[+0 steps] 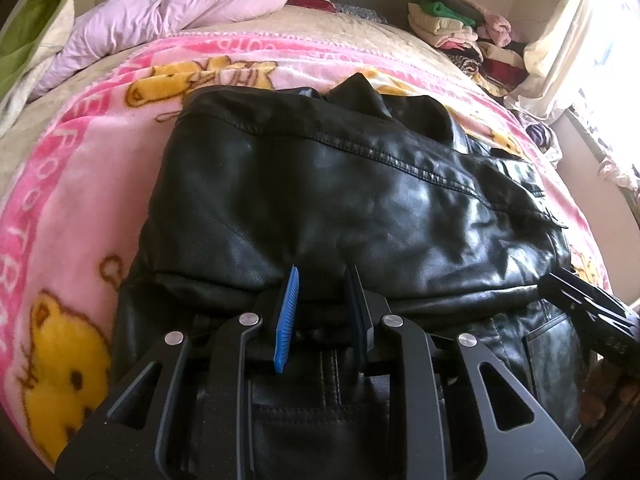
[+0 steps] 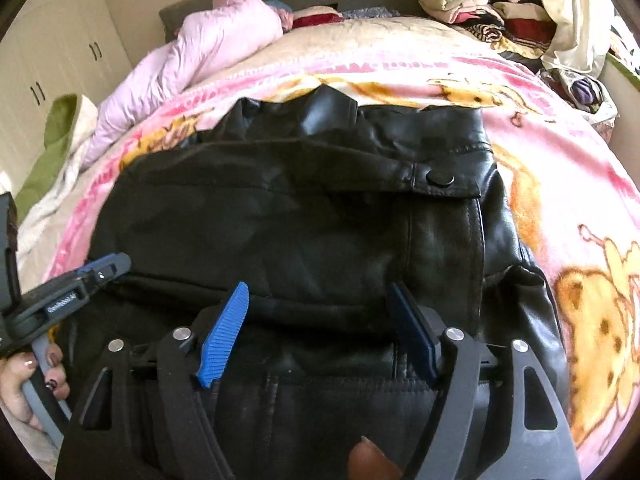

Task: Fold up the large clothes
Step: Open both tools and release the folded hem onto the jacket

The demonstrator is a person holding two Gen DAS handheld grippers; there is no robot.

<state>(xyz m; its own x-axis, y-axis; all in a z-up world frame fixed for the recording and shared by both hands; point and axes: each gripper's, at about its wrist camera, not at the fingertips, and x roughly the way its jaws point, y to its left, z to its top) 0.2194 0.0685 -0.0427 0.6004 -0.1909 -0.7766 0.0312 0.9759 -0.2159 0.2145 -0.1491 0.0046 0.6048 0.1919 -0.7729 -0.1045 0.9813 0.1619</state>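
A black leather jacket (image 1: 340,184) lies folded on a pink cartoon-bear blanket (image 1: 80,184). In the left wrist view my left gripper (image 1: 323,271) stands at the jacket's near folded edge, its blue pads (image 1: 286,320) close together with the thick leather fold pinched between them. It also shows at the left of the right wrist view, as left gripper (image 2: 114,264) on the jacket's (image 2: 280,216) left side. My right gripper (image 2: 318,286) is open, pads wide apart over the near edge and not pressing the leather. A snap-button tab (image 2: 440,179) lies on top.
A lilac quilt (image 1: 180,4) and a green-and-white pillow (image 1: 32,28) lie at the bed's far left. Stacked folded clothes (image 1: 460,28) sit at the far right by a pale curtain (image 1: 568,40). A wardrobe (image 2: 52,52) stands left. A hand (image 2: 28,384) holds the left gripper's handle.
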